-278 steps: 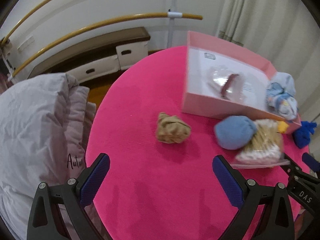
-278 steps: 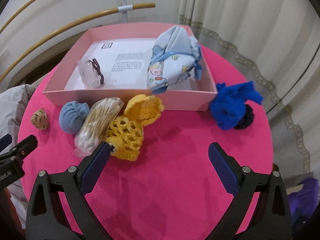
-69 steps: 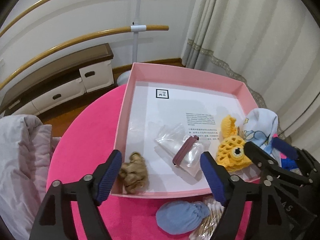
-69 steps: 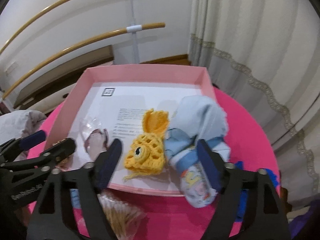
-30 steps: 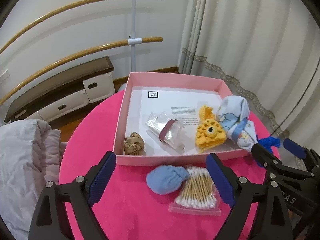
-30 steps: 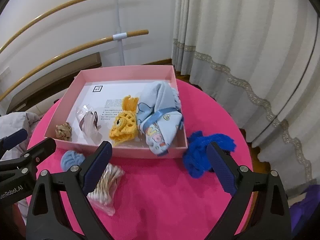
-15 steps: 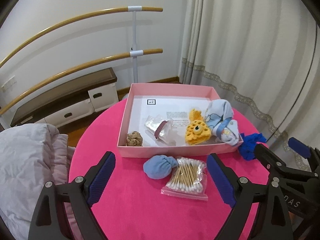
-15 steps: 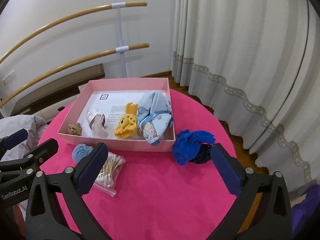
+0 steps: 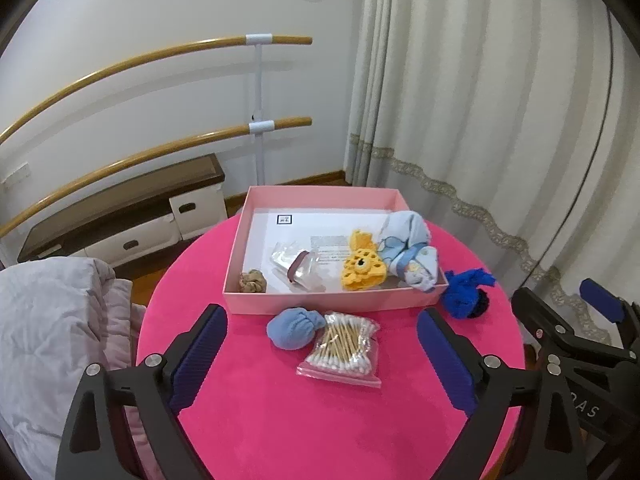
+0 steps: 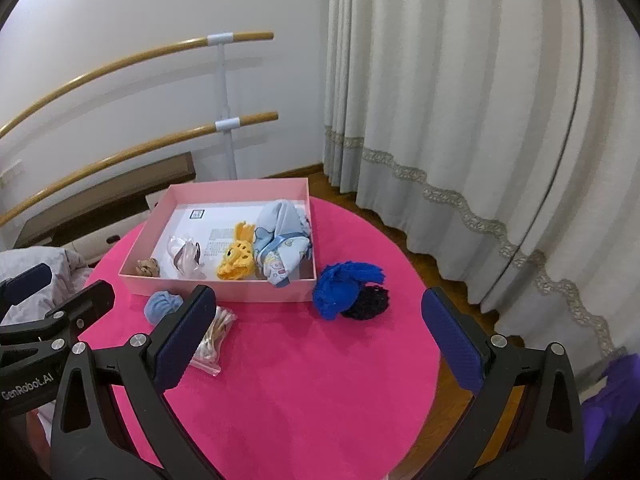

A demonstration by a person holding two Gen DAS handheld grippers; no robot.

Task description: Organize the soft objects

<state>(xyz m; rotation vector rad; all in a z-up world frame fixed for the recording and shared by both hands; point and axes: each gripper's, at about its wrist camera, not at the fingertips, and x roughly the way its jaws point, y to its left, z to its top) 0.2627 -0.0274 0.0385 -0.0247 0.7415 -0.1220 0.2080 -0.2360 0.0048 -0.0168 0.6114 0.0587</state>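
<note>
A pink box sits at the far side of the round pink table. In it lie a tan scrunchie, a clear bag with a maroon item, a yellow crochet piece and a pale blue printed cloth. In front of the box lie a light blue sock ball and a bag of cotton swabs. A dark blue knit piece lies right of the box. My left gripper and right gripper are both open, empty and held high above the table's near side.
A grey quilted cover lies left of the table. Wooden wall rails and a low cabinet stand behind. Curtains hang at the right. A purple item lies on the floor at the right.
Both grippers have pulled back and up from the box, open and empty. Since 9.3 s ago the tan scrunchie and yellow crochet piece came to lie in the box.
</note>
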